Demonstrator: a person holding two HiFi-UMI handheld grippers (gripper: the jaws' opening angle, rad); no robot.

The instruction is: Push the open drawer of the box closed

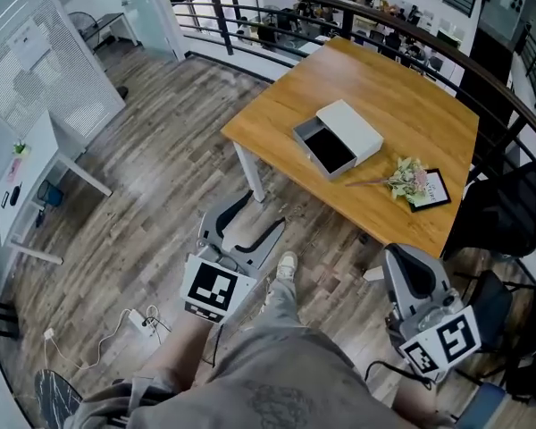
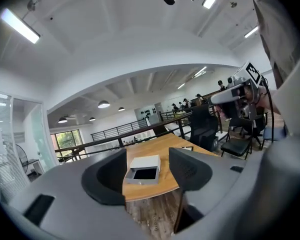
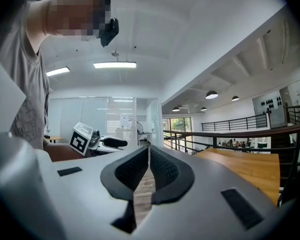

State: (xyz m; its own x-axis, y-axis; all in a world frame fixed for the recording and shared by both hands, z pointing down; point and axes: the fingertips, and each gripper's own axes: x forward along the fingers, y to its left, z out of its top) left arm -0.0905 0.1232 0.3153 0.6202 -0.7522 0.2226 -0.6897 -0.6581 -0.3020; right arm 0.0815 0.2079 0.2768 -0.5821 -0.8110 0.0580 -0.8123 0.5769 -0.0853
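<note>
A white box point(image 1: 348, 130) lies on the wooden table point(image 1: 402, 88), its grey drawer point(image 1: 324, 148) pulled out toward the table's near-left edge, dark inside. My left gripper point(image 1: 261, 213) hangs over the floor short of the table, jaws open with nothing between them. In the left gripper view the box point(image 2: 145, 167) shows far off in the gap of the left gripper point(image 2: 147, 168). My right gripper point(image 1: 404, 262) is low at the right, off the table's near corner. Its jaws are shut and hold nothing, as the right gripper point(image 3: 148, 176) view shows.
A small bunch of flowers point(image 1: 407, 179) and a dark framed card point(image 1: 431, 189) lie on the table's near-right part. A black chair point(image 1: 505, 213) stands right of the table, a curved railing point(image 1: 339, 5) behind it. A white desk point(image 1: 37, 172) and a cable point(image 1: 138, 320) are at the left.
</note>
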